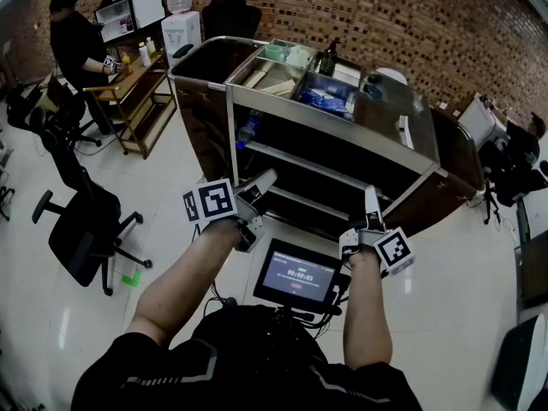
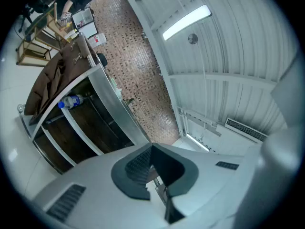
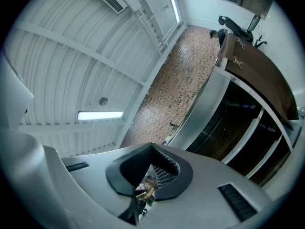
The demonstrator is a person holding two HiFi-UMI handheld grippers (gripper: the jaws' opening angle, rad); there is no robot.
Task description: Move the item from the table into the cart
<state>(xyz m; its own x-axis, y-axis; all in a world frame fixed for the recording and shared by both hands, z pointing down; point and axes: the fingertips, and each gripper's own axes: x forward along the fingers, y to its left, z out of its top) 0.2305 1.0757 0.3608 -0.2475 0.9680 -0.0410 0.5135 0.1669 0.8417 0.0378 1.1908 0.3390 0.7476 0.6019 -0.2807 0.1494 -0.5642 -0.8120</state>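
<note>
2 grippers are up before 1 cart (image 1: 334, 125) — left gripper (image 1: 264, 178) & right gripper (image 1: 371, 193), both w/ jaws shut tight, nothing between them. Cart's top holds 1 blue packet (image 1: 325, 99), 1 green cup (image 1: 274, 51), 1 dark bottle (image 1: 328, 58); 1 water bottle (image 1: 247, 131) lies on its upper shelf. Wooden table (image 1: 137, 71) stands well back at left w/ small bottles — can't tell which is the item.

The cart (image 1: 342, 132) has a frame of brushed metal with a dull shine. Its brown side cover (image 1: 201, 101) looks like smooth cloth. The floor (image 1: 180, 187) is glossy white tile and the wall (image 1: 385, 15) is rough brick. The left gripper (image 2: 152, 149) has a matt, pale plastic shell.
</note>
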